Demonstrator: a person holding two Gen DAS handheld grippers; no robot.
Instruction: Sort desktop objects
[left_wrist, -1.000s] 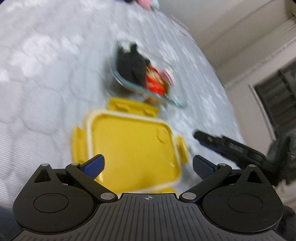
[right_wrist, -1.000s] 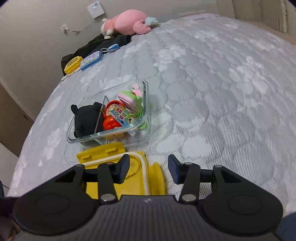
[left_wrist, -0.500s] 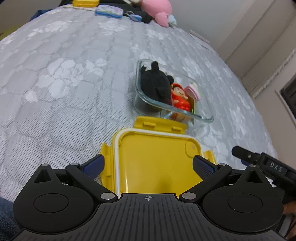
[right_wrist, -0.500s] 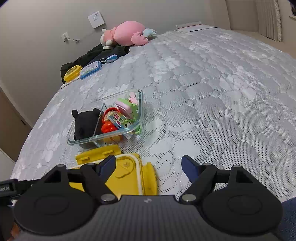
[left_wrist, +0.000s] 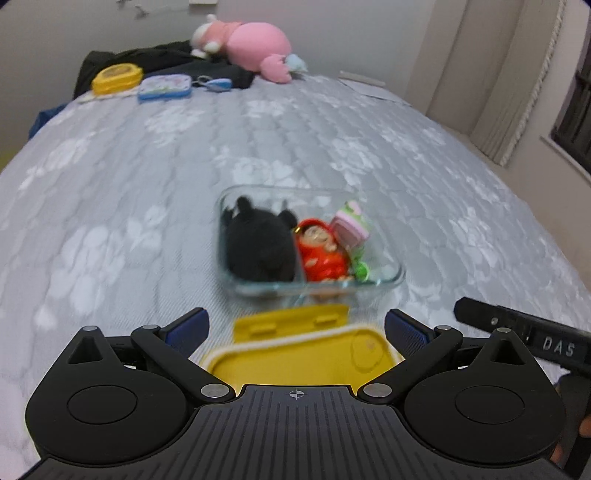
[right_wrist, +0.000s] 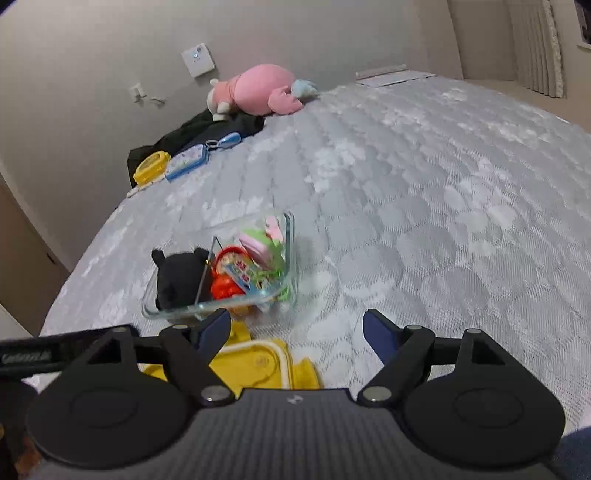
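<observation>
A clear glass container (left_wrist: 388, 282) sits on the grey quilted bed and holds a black plush (left_wrist: 260, 245), a red figure (left_wrist: 321, 254) and a pink-green toy (left_wrist: 351, 227). It also shows in the right wrist view (right_wrist: 290, 236). A yellow lid (left_wrist: 299, 354) lies flat just in front of it, also in the right wrist view (right_wrist: 255, 363). My left gripper (left_wrist: 295, 326) is open and empty, above the lid's near part. My right gripper (right_wrist: 295, 326) is open and empty, over the lid's right edge.
At the bed's far end lie a pink plush (left_wrist: 255, 46), a small yellow box (left_wrist: 117, 76), a blue case (left_wrist: 165, 88) and dark clothing (left_wrist: 159, 61). The right gripper's body (left_wrist: 524, 341) shows at the left view's right edge. Curtains and a window are on the right.
Both grippers have pulled back and tilted up, so less of the yellow lid shows and more of the bed's far end. The right gripper opened wide. The lid and container stayed put.
</observation>
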